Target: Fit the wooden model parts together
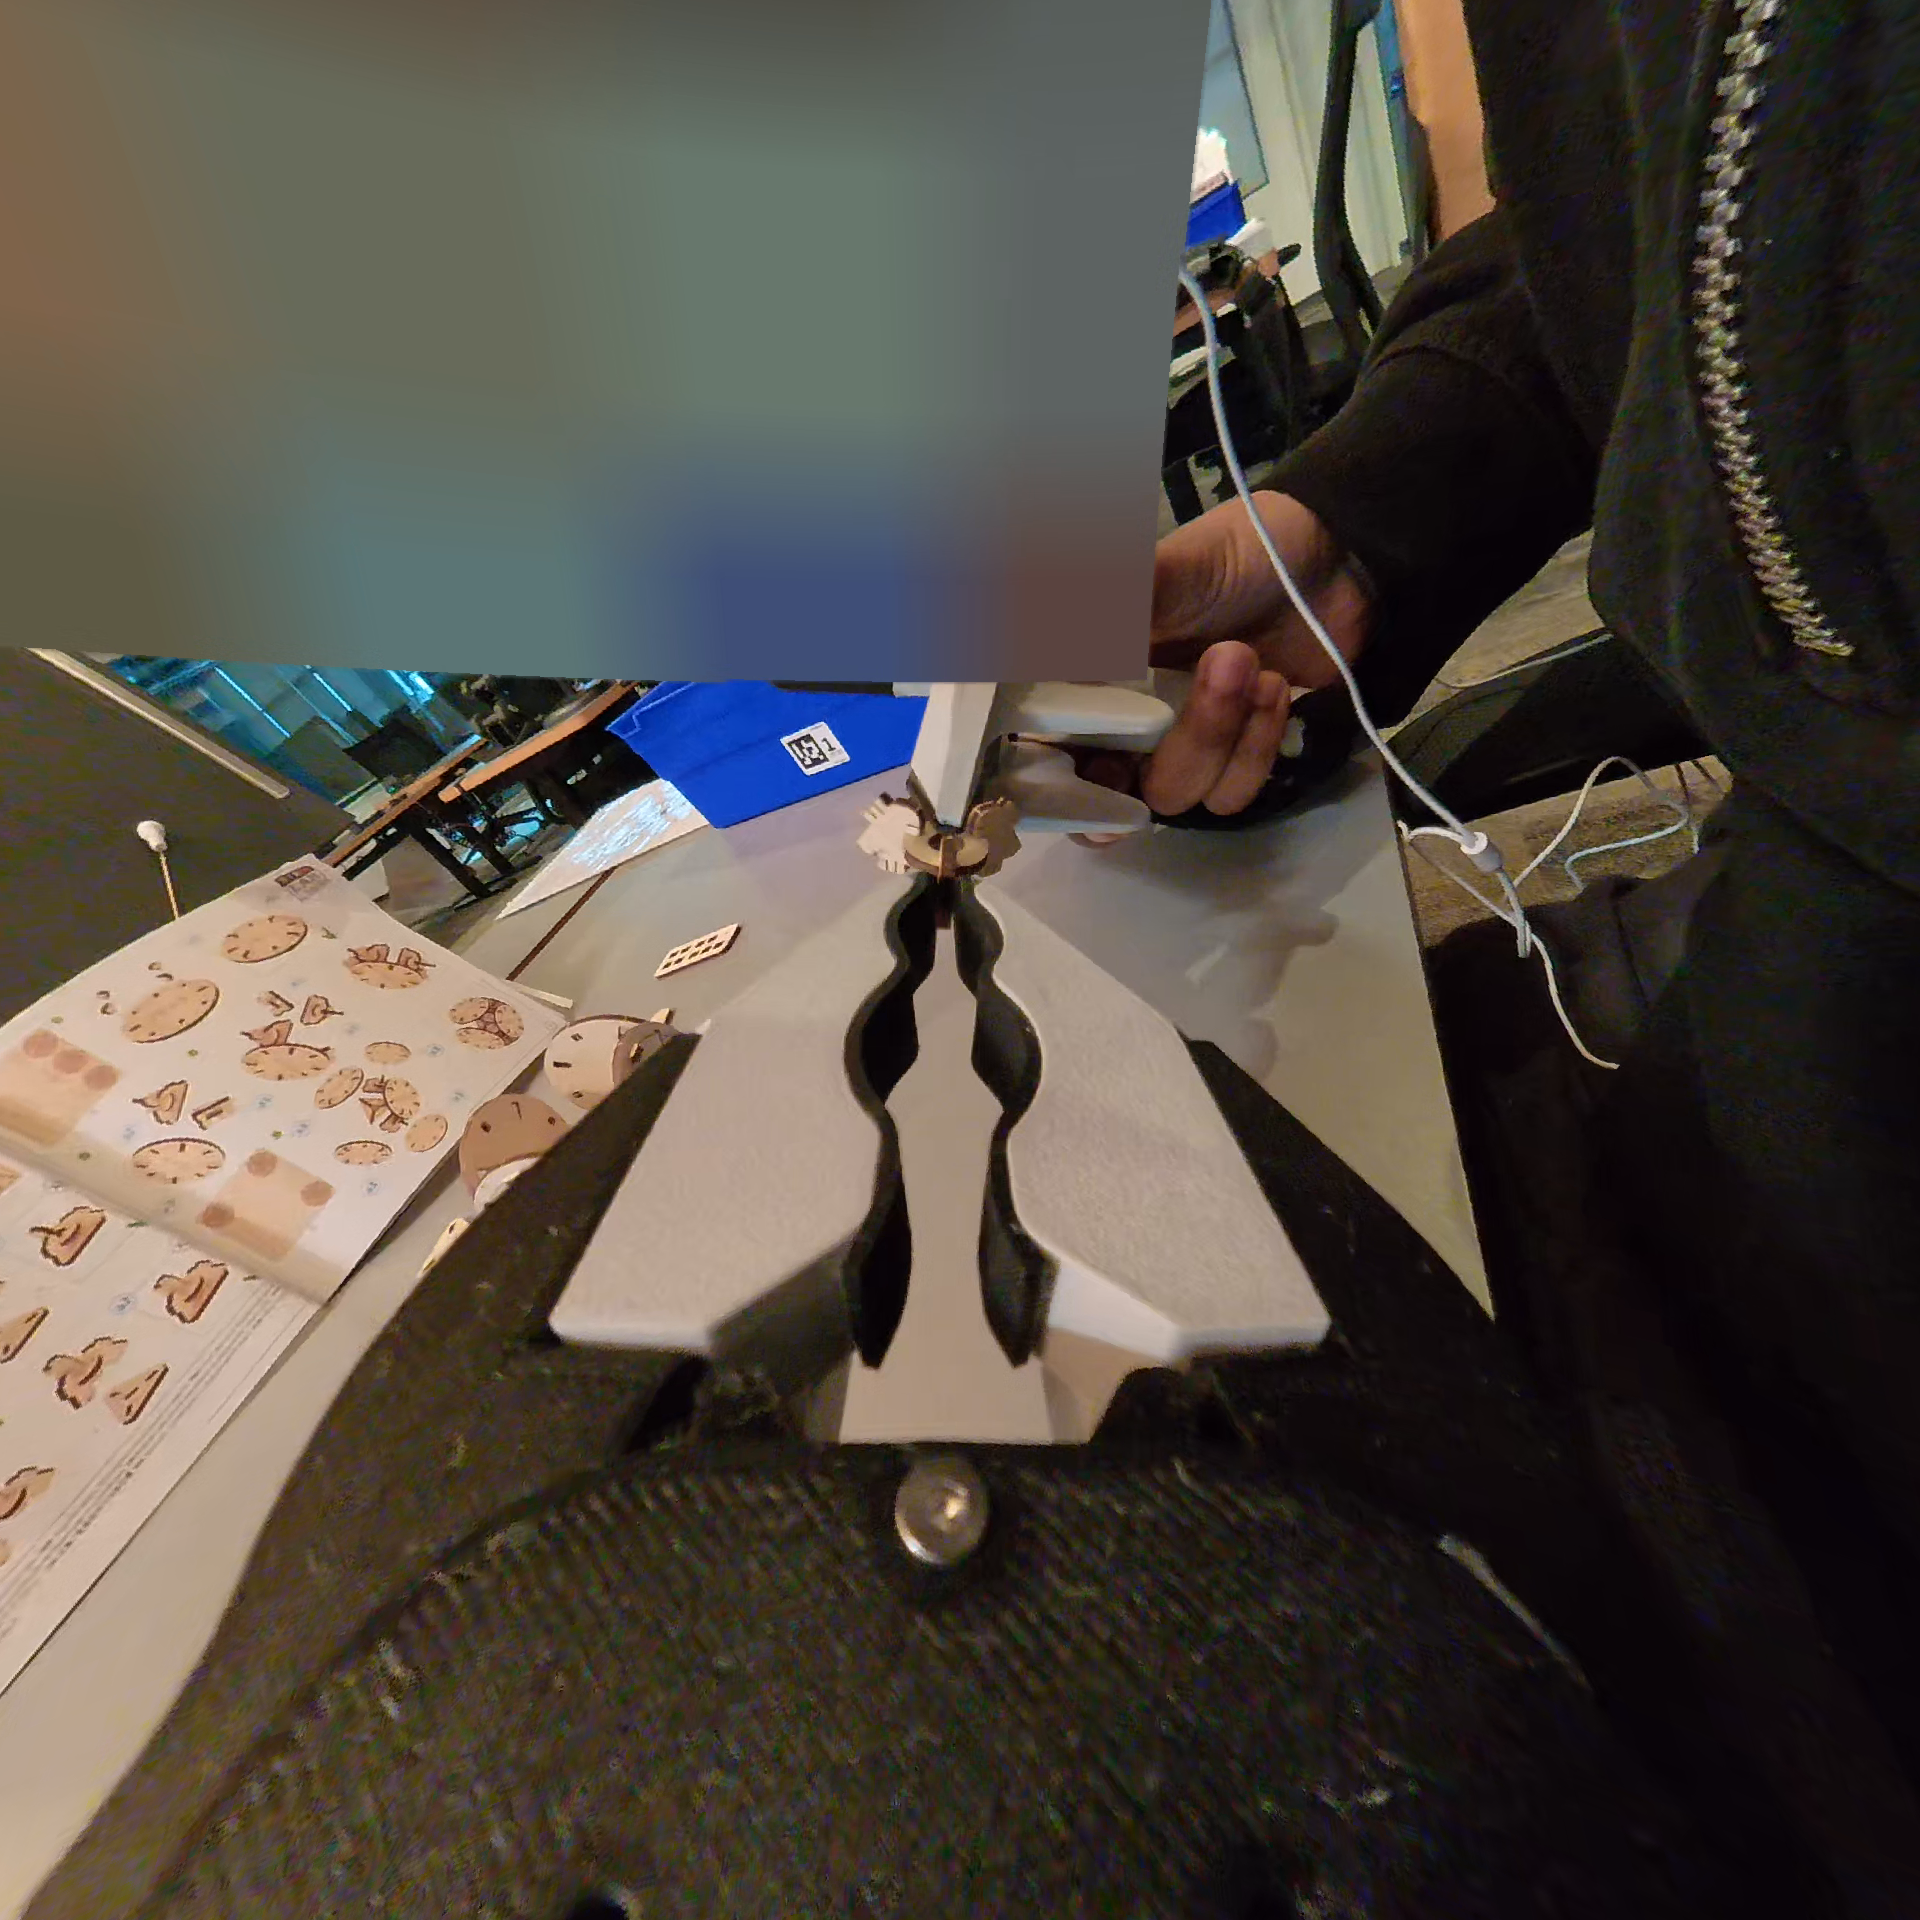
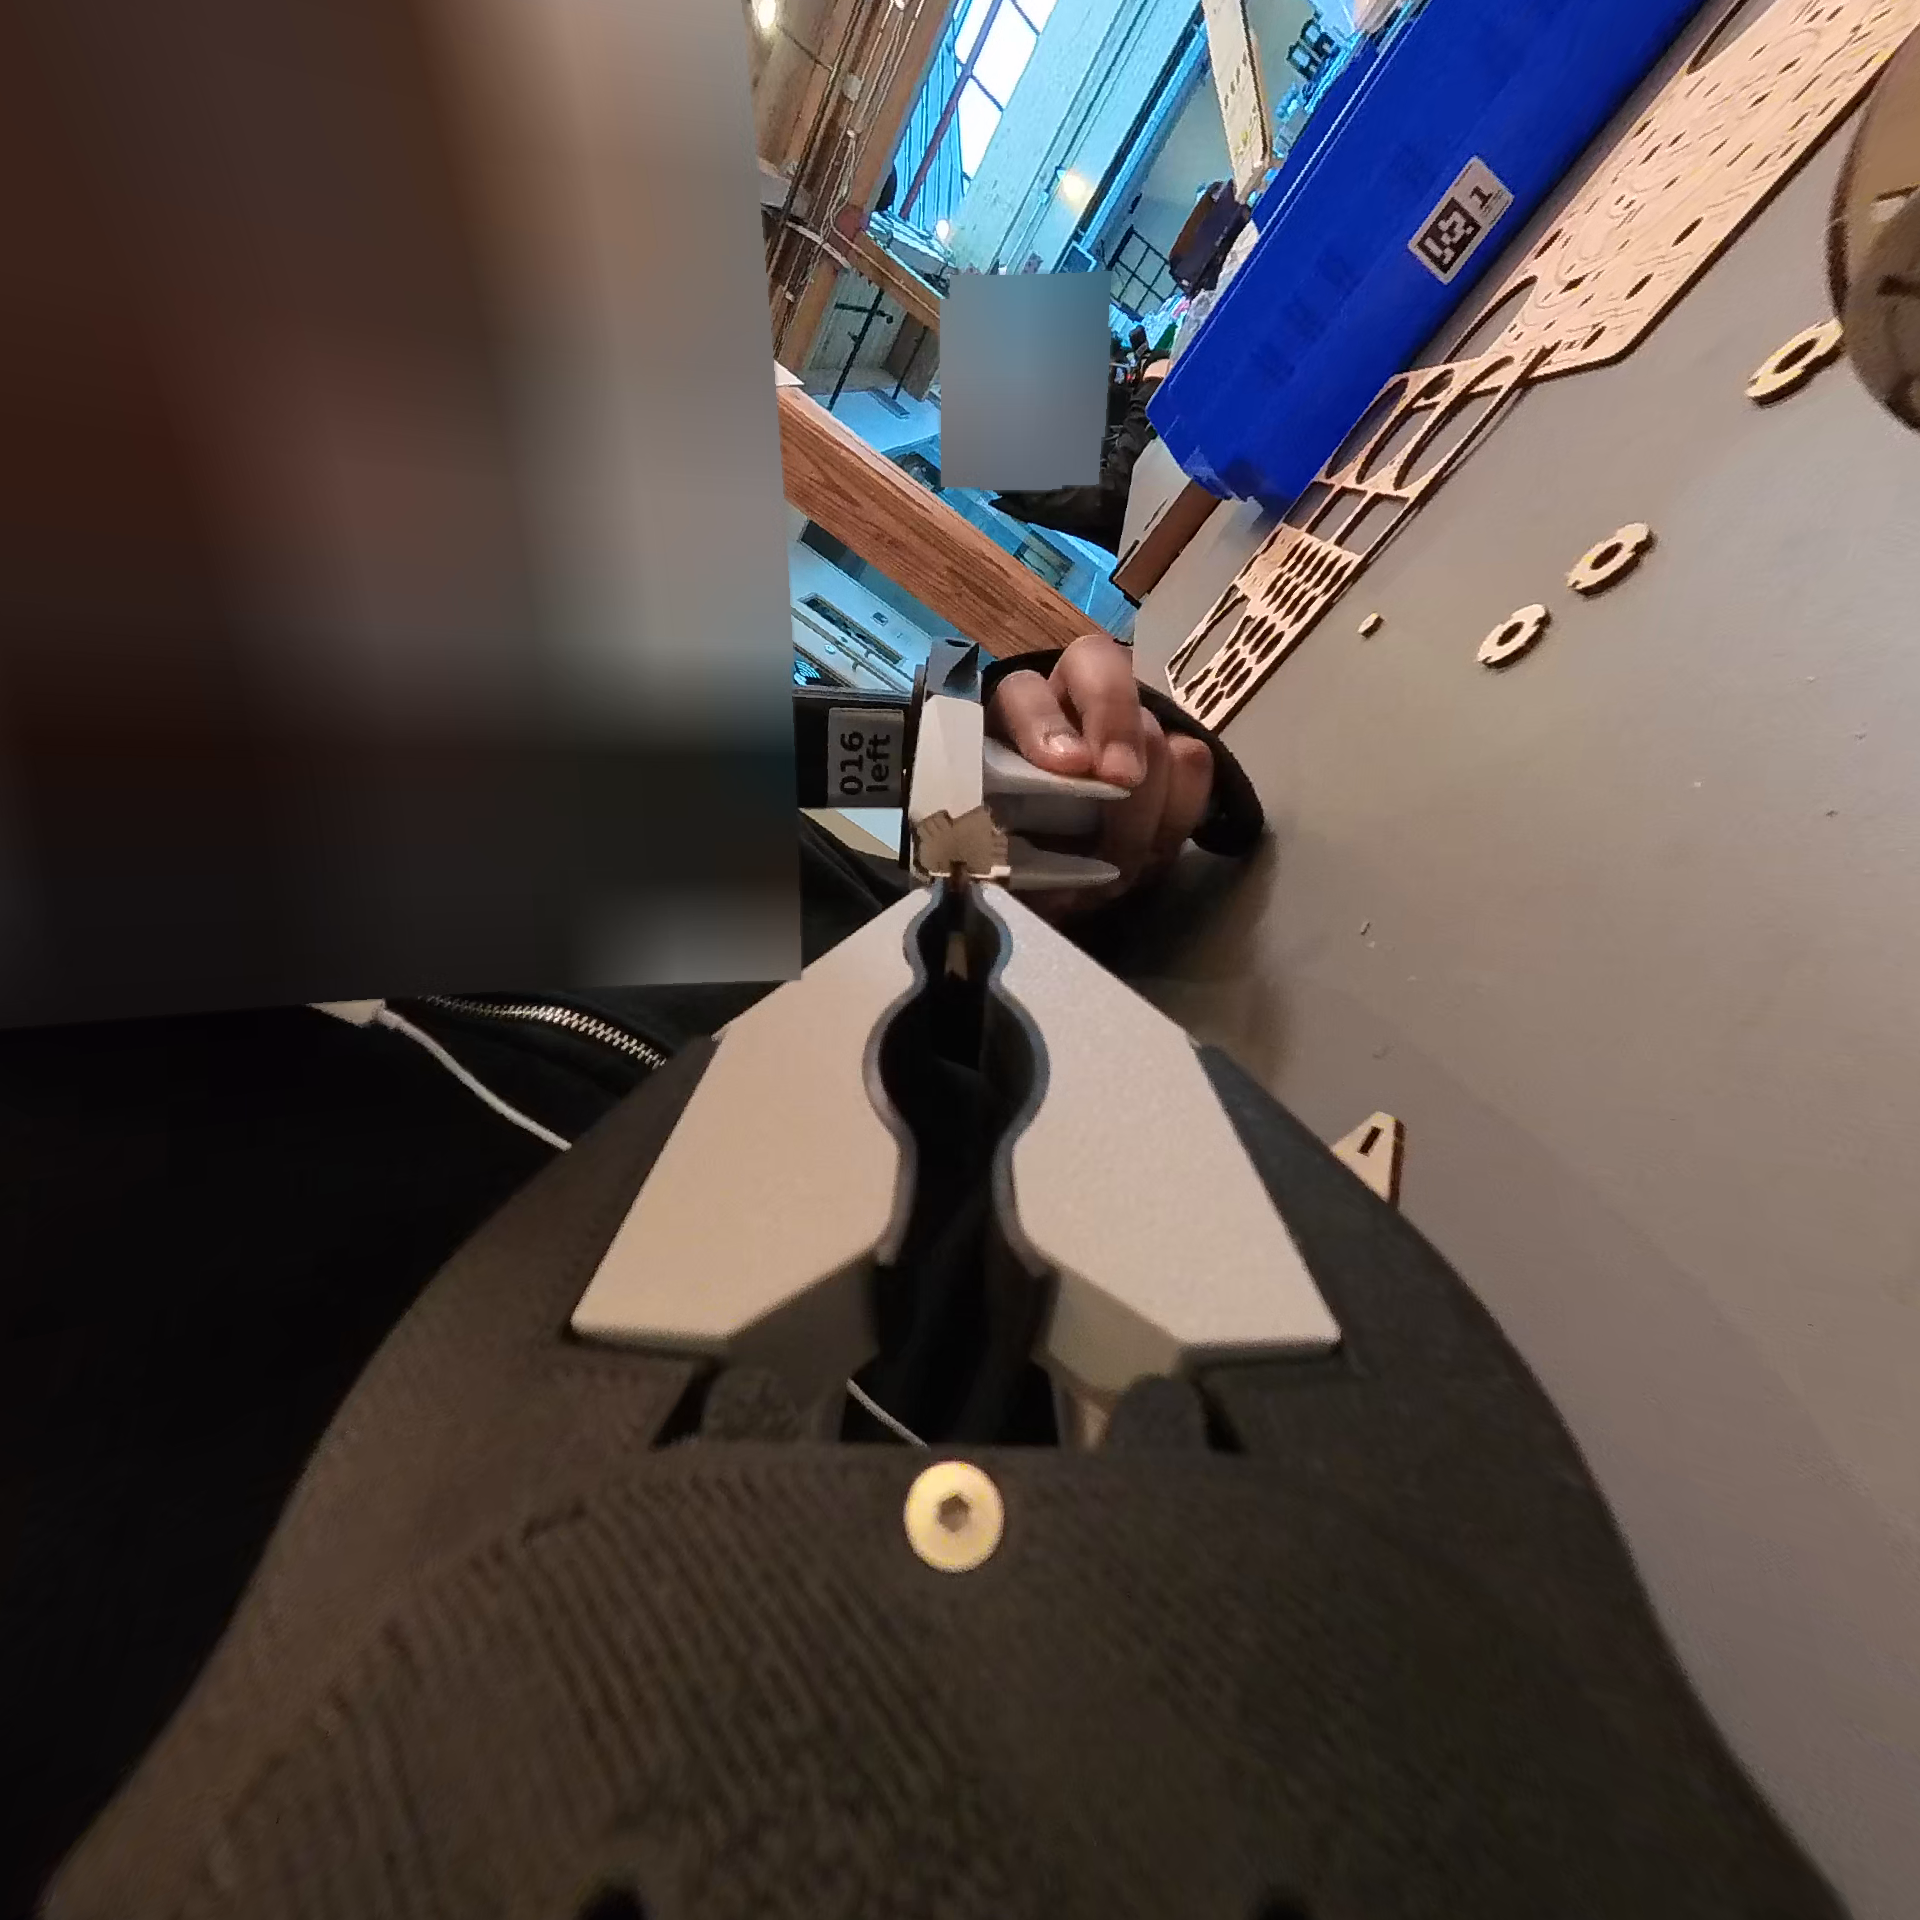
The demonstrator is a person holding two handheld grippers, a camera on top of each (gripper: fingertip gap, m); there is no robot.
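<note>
Left gripper (image 1: 940,883): tips closed on the thin edge of a small wooden gear assembly (image 1: 940,836), held above the grey table (image 1: 1195,935). Right gripper (image 1: 951,805) comes in from the opposite side, tips pinching the same assembly from the top; a hand (image 1: 1226,717) in a black sleeve squeezes its trigger. Left of the jaws: small perforated wooden plate (image 1: 697,949), wooden clock-face parts (image 1: 592,1060), open instruction sheet (image 1: 208,1091). Blue bin (image 1: 727,738) behind. White cable (image 1: 1351,675) hangs at right.
</note>
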